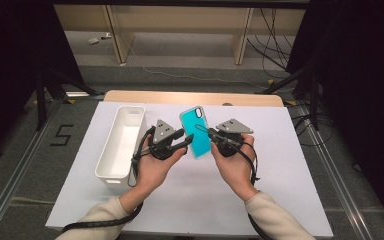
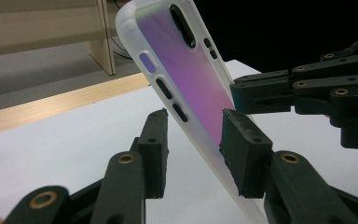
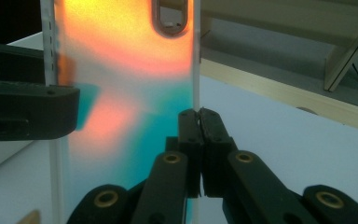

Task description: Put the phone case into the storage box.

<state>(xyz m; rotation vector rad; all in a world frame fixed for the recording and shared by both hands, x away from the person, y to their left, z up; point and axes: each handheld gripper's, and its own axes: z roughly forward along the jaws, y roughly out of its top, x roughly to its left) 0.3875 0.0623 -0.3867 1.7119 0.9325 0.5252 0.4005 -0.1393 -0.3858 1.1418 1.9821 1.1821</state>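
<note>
A phone case (image 1: 196, 131), teal in the high view and shimmering purple to orange close up, is held upright above the white table (image 1: 270, 200). My right gripper (image 1: 211, 133) is shut on the case's right edge, its jaws (image 3: 199, 114) pinched together on the thin rim. My left gripper (image 1: 187, 140) reaches in from the left, and the case (image 2: 186, 79) passes between its jaws (image 2: 193, 135). One pad (image 2: 242, 154) lies against the case's back, while the other pad (image 2: 154, 140) stands a little off the buttoned side. The right gripper (image 2: 242, 95) shows beyond the case.
A white rectangular bin (image 1: 111, 150) stands on the table's left part, close to my left hand. The table's wooden far edge (image 1: 195, 97) runs behind the case. Cables trail from both grippers toward the table's front edge.
</note>
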